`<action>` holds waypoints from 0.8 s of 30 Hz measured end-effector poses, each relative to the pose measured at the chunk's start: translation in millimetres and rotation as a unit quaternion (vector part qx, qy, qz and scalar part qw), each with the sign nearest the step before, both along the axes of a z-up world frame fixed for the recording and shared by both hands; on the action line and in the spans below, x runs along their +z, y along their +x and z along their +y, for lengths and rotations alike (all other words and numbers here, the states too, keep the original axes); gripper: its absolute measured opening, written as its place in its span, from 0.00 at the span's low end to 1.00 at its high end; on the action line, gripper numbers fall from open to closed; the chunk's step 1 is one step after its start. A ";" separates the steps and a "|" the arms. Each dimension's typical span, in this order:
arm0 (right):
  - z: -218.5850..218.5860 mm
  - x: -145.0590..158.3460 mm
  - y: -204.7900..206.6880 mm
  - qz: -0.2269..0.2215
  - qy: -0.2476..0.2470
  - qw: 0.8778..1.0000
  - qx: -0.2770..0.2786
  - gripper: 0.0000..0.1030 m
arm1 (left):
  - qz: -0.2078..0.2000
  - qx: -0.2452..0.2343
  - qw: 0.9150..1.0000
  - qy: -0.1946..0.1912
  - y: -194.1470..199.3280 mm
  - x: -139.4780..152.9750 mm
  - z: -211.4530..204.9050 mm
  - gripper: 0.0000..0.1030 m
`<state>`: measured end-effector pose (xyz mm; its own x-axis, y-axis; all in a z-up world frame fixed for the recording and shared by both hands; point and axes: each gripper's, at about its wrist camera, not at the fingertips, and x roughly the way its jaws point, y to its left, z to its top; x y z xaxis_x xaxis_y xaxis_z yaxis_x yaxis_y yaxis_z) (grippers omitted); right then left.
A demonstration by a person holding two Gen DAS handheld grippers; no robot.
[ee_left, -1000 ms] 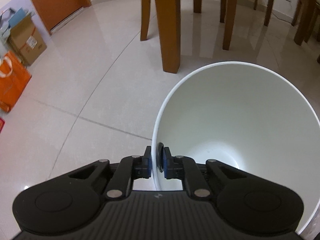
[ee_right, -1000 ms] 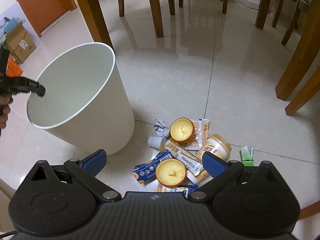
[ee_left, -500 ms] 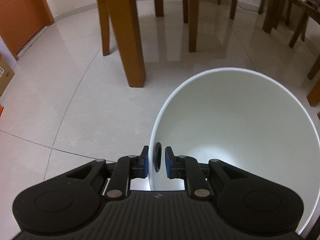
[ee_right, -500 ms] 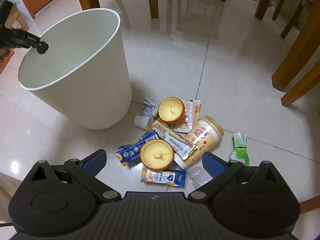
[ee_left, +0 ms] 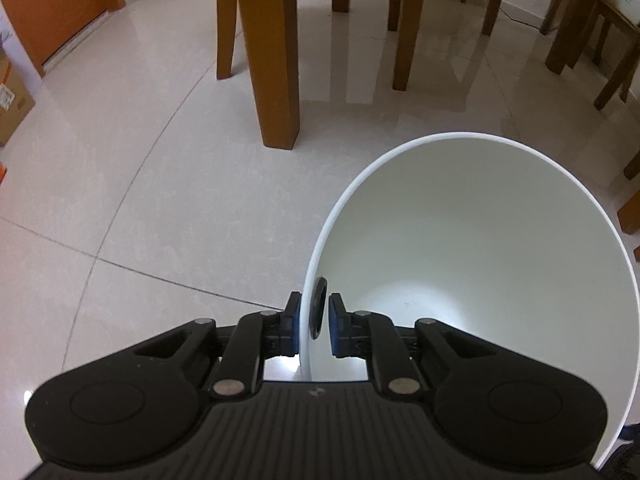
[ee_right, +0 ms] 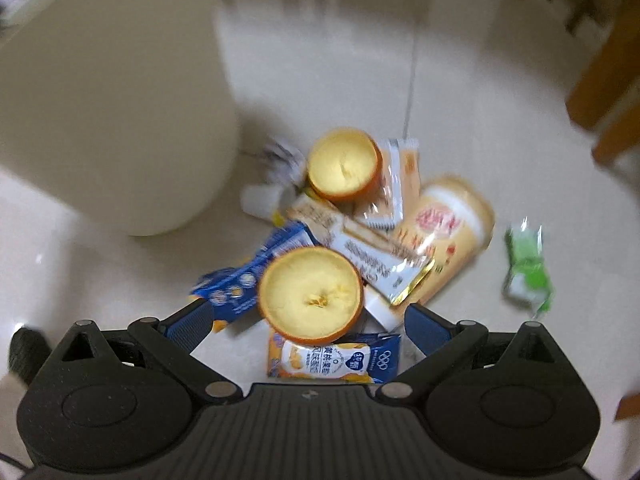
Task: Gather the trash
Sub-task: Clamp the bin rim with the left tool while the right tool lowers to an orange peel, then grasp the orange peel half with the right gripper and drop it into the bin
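Note:
A white trash bin (ee_left: 480,240) stands on the tiled floor. My left gripper (ee_left: 314,312) straddles its near rim, one pad outside and one inside, with slim gaps showing, so it is open. In the blurred right wrist view the bin (ee_right: 112,100) is at the left, with a trash pile beside it: two orange peel halves (ee_right: 311,294) (ee_right: 343,169), a milk tea cup (ee_right: 448,232), a blue wrapper (ee_right: 244,276), a yogurt pouch (ee_right: 336,360) and a green wrapper (ee_right: 528,272). My right gripper (ee_right: 304,312) hangs open just above the nearer peel half.
Wooden table and chair legs (ee_left: 276,60) stand on the floor beyond the bin, with more legs at the right (ee_right: 600,80). A cardboard box (ee_left: 12,100) and an orange door (ee_left: 56,8) are at the far left.
The left pads have parted slightly from the bin rim, and the bin went from tilted to standing. The right gripper has dropped closer to the trash pile, still open.

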<state>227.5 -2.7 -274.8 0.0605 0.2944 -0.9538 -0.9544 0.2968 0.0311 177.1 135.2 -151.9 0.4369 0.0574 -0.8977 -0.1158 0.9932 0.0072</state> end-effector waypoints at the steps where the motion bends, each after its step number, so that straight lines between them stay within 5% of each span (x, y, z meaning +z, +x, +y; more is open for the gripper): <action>1: 1.3 -8.4 2.3 0.002 -0.005 1.000 -0.013 0.99 | 0.003 -0.003 1.000 0.001 0.7 -0.6 0.7 0.11; 14: 13.9 -57.5 10.1 0.011 -0.036 0.996 -0.076 0.97 | 0.001 -0.003 1.000 0.000 0.7 0.2 3.5 0.11; 16: 13.4 -54.2 10.0 0.011 -0.029 0.997 -0.076 0.93 | 0.000 -0.001 1.000 -0.004 1.0 0.3 4.6 0.11; 18: 14.9 -49.5 7.3 0.012 -0.028 0.997 -0.065 0.75 | -0.002 0.000 1.000 -0.008 1.0 0.6 5.7 0.11; 24: 21.0 -40.6 6.1 0.034 -0.045 0.997 -0.059 0.69 | -0.008 -0.001 1.000 -0.006 -0.1 2.0 4.1 0.09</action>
